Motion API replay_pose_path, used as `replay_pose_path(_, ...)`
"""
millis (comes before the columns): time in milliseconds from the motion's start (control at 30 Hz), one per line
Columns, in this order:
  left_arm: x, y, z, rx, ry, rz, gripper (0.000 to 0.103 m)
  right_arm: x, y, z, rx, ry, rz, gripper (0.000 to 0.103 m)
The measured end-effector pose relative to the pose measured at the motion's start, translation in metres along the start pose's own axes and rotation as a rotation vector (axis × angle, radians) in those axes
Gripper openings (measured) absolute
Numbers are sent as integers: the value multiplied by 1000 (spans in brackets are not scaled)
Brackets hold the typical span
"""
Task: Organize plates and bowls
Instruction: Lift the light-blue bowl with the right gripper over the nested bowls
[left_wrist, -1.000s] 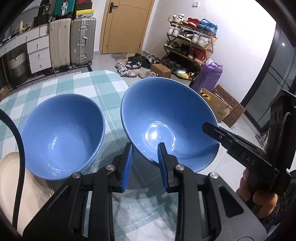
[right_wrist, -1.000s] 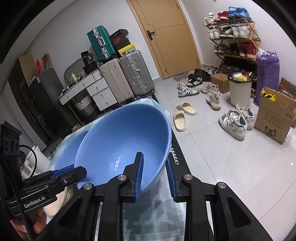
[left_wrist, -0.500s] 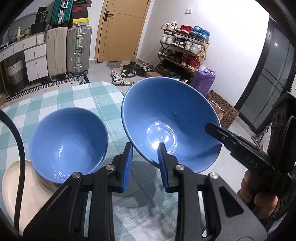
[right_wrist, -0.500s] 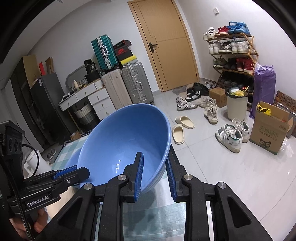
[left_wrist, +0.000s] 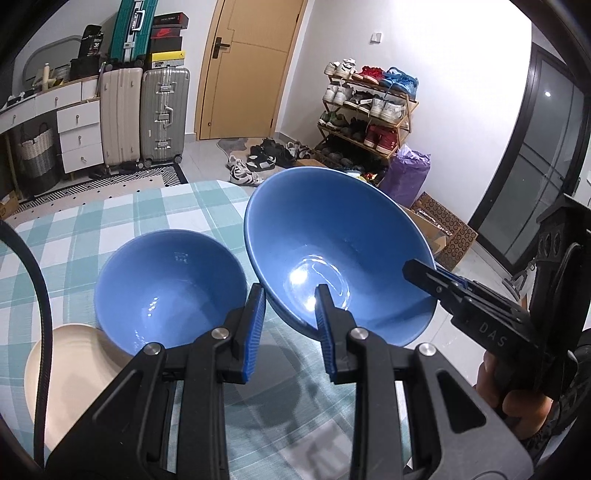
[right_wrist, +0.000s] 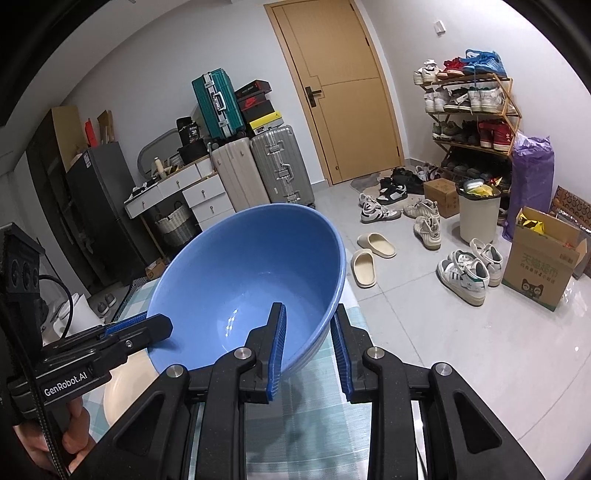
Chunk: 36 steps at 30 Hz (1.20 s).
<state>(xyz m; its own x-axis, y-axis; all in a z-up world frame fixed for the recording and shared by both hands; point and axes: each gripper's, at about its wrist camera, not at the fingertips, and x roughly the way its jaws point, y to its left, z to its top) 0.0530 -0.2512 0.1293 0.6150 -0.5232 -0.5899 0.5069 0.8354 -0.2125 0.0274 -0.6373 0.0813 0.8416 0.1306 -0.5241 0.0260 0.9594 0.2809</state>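
Observation:
A large blue bowl (left_wrist: 332, 240) (right_wrist: 251, 266) hangs tilted above the checked tablecloth (left_wrist: 110, 221), held from two sides. My left gripper (left_wrist: 290, 295) is shut on its near rim, one blue pad inside and one outside. My right gripper (right_wrist: 309, 314) is shut on the opposite rim and appears in the left wrist view at the right (left_wrist: 436, 280). The left gripper shows in the right wrist view at the left (right_wrist: 147, 325). A smaller blue bowl (left_wrist: 166, 284) rests on the table beside a cream plate (left_wrist: 74, 362) (right_wrist: 125, 384); whether they touch I cannot tell.
The table's rounded far edge (left_wrist: 207, 182) drops to a tiled floor with scattered shoes (right_wrist: 465, 273). Beyond stand suitcases (left_wrist: 162, 114), a shoe rack (left_wrist: 369, 118), a bin (right_wrist: 478, 214) and a cardboard box (right_wrist: 543, 262). A black cable (left_wrist: 37, 295) runs down the left.
Both grippers have risen with the large blue bowl held between them. The smaller bowl, plate and table have dropped further below and look smaller.

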Motion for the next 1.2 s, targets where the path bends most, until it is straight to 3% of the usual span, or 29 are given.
replay_pose_path(667,-56,41,-4,-48,-44,45,24,11,63,5,-93,23,26,27)
replay_pose_path(1200,-59,93,-11,-100,-28,102,24,58,94,4,-150,83,64,27)
